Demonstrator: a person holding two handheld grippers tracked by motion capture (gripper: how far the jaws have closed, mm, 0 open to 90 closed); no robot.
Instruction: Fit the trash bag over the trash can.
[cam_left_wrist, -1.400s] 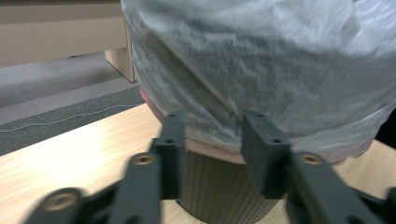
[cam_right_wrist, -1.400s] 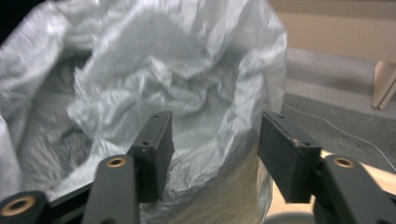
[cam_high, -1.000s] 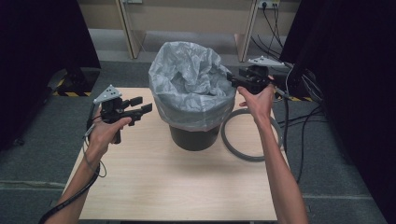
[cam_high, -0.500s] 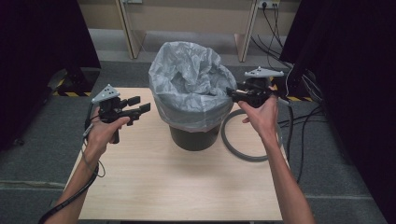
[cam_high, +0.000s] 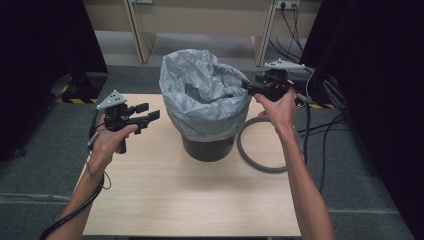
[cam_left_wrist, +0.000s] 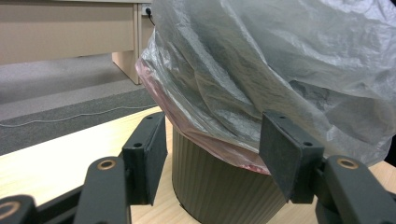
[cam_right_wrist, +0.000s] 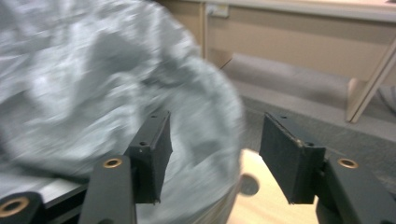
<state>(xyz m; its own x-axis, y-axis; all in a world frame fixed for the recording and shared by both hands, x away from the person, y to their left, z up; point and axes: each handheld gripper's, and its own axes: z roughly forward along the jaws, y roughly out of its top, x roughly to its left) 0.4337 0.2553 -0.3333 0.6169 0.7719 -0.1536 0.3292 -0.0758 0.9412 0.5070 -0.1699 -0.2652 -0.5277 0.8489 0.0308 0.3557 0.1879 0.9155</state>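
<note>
Bag liner (cam_high: 202, 97), grey and crumpled, drapes over the dark bin (cam_high: 207, 147) on my table (cam_high: 165, 200). My right gripper (cam_high: 250, 89) sits at the liner's rim; its jaws have just been opening and stand apart, with the plastic just ahead of the fingertips. My left gripper (cam_high: 150, 114) is open too, holding nothing, the bin just ahead of its fingers (cam_left_wrist: 149, 158).
</note>
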